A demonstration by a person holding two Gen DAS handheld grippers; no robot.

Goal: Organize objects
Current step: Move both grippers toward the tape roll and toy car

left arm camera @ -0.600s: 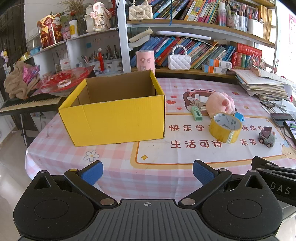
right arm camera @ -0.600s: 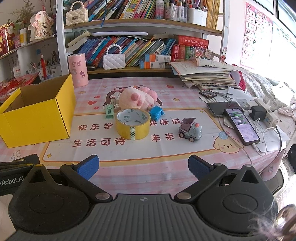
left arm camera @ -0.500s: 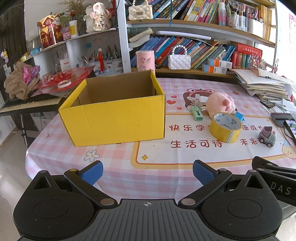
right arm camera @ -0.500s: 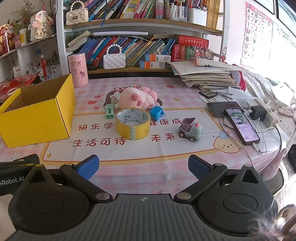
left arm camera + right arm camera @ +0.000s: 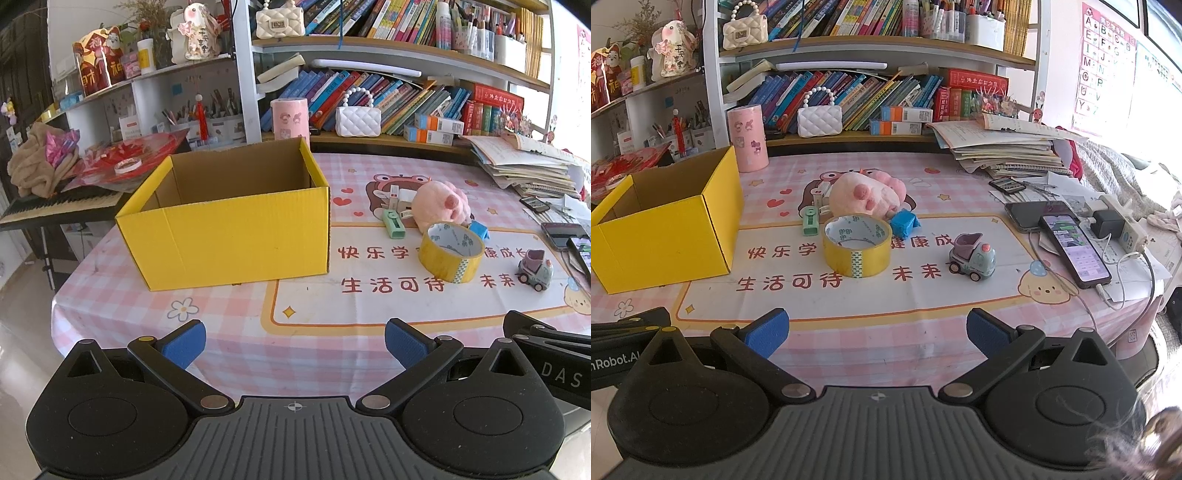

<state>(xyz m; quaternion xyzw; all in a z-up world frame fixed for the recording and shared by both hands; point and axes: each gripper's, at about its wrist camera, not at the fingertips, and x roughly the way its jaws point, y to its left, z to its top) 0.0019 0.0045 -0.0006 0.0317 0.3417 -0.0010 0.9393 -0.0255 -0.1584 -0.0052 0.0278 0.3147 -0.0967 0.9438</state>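
Both tongs, left (image 5: 293, 341) and right (image 5: 877, 330), are hanging released, grasping nothing. The tape roll (image 5: 857, 245) is lying ahead of the right tongs, the yellow box (image 5: 229, 229) ahead of the left. Risk: reaching past could be knocking the toy car (image 5: 973, 258) rolling.

The table (image 5: 923, 317) bears a box (image 5: 665, 229) at its left edge, then tape (image 5: 857, 245), plush (image 5: 864, 194), car (image 5: 973, 256), and phones (image 5: 1071, 247) by the right edge.
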